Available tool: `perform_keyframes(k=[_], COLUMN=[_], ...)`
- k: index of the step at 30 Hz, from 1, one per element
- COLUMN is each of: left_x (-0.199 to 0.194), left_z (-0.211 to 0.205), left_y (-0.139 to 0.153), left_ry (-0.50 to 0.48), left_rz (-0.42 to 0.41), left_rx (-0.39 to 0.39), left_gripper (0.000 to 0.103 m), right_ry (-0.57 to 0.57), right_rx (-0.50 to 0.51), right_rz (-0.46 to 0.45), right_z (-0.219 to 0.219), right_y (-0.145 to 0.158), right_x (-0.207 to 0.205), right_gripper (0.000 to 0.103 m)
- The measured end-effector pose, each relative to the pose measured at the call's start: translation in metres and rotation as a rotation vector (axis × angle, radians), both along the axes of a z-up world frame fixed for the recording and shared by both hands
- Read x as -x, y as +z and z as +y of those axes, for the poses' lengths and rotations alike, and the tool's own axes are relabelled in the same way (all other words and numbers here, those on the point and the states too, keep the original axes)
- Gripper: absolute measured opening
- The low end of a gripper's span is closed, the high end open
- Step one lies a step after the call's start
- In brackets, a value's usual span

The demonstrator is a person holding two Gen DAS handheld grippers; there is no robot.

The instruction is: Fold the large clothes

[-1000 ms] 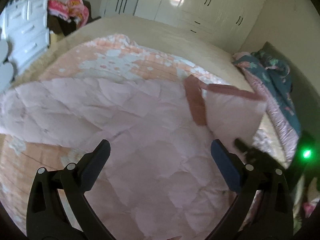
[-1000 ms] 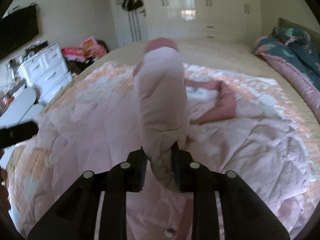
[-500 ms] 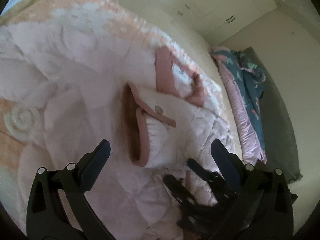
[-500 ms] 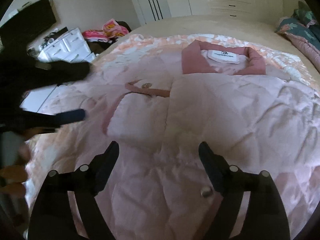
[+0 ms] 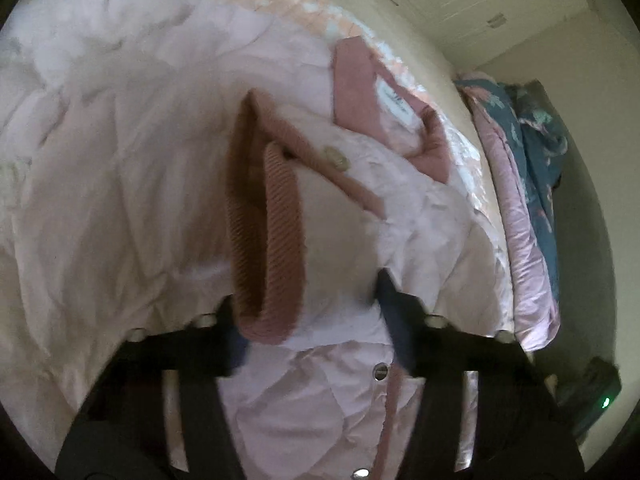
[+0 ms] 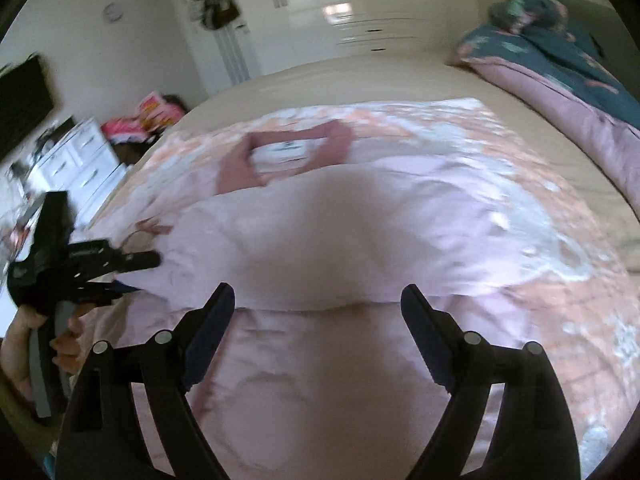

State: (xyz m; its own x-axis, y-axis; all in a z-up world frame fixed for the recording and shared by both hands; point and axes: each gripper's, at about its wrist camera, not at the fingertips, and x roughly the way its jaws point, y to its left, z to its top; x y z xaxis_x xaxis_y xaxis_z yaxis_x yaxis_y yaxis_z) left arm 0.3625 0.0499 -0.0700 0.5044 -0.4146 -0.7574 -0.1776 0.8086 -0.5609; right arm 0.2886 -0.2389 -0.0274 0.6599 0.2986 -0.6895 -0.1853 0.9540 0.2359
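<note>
The left gripper point(image 5: 310, 312) has its two fingers set on either side of the folded-in sleeve point(image 5: 304, 216) of the pink quilted jacket point(image 5: 120, 184), the ribbed dusty-rose cuff point(image 5: 276, 240) bulging up between them; the fabric fills the gap and looks pinched, though blur keeps the contact itself from being plain. From the right wrist view the same tool point(image 6: 132, 266) shows at the left edge, held in the person's left hand point(image 6: 24, 340), its tips at the jacket's side. The right gripper point(image 6: 318, 304) has its jaws spread wide with nothing between them, poised just above a fold across the jacket's body. The jacket lies spread flat on a peach and white floral quilt point(image 6: 520, 184) that covers the bed point(image 6: 360, 80), its rose collar point(image 6: 288, 148) and white label turned toward the far side. A snap button point(image 5: 380, 372) sits on the placket near the left tool's right finger. Along the bed's right edge lies a bunched teal and pink duvet point(image 6: 560, 52). White wardrobes point(image 6: 360, 4) line the far wall, and a white dresser point(image 6: 84, 164) stands to the left.
</note>
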Motion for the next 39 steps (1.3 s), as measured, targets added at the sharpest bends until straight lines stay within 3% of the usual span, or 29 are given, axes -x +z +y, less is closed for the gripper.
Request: perform_keyframes(k=[3,8,10,14,16,19,22,23,24,29,34,39], left_x=[0.001,0.004,-0.001,-0.013,-0.016,-0.017,-0.016,-0.015,-0.015,-0.007,0.004,0.021], left_z=[-0.006,-0.001,0.003,0.009,0.019,0.027,0.031,0.03,0.031,0.032,0.029,0.032], left_y=[0.026,0.094,0.104,0.077,0.051,0.025,0.009,0.006,0.004,0.001,0.009,0.022], left_ry=[-0.048,-0.07,-0.074,-0.083,-0.074,-0.068,-0.072,-0.068,-0.065,-0.057,-0.054,-0.056], left_rz=[-0.074,-0.284,-0.304,-0.236,-0.156,-0.099,-0.068,-0.063,-0.058,-0.047,-0.042,-0.052], left_rx=[-0.068,-0.16,-0.21,-0.327,-0.332,-0.338,-0.349,-0.358,-0.37,-0.381,-0.449,-0.467], left_gripper=[0.014,0.012,0.012,0.013,0.014,0.016,0.022,0.028,0.035,0.042,0.058,0.083], right_ry=[-0.058,-0.106,-0.11,-0.097,-0.072,-0.049,-0.076,-0.089,-0.106,-0.179,-0.164,-0.159], right_rx=[0.003,0.01,0.023,0.053,0.069,0.098,0.138,0.138,0.125,0.029,0.052,0.043], right_rz=[0.013,-0.014,-0.026,-0.004,0.045,0.11,0.188,0.208,0.23,0.291,0.237,0.148], right_z=[-0.02,-0.039,-0.038,-0.031,-0.023,-0.012,-0.008,-0.01,-0.013,-0.026,-0.021,-0.019], right_y=[-0.001,0.006,0.009,0.004,-0.006,-0.022,-0.042,-0.048,-0.056,-0.081,-0.061,-0.031], right_x=[0.0,-0.007,-0.014,-0.03,-0.041,-0.054,-0.063,-0.066,-0.068,-0.067,-0.051,-0.026], right_gripper=[0.084,0.085,0.085,0.086,0.088,0.089,0.09,0.092,0.095,0.099,0.099,0.099])
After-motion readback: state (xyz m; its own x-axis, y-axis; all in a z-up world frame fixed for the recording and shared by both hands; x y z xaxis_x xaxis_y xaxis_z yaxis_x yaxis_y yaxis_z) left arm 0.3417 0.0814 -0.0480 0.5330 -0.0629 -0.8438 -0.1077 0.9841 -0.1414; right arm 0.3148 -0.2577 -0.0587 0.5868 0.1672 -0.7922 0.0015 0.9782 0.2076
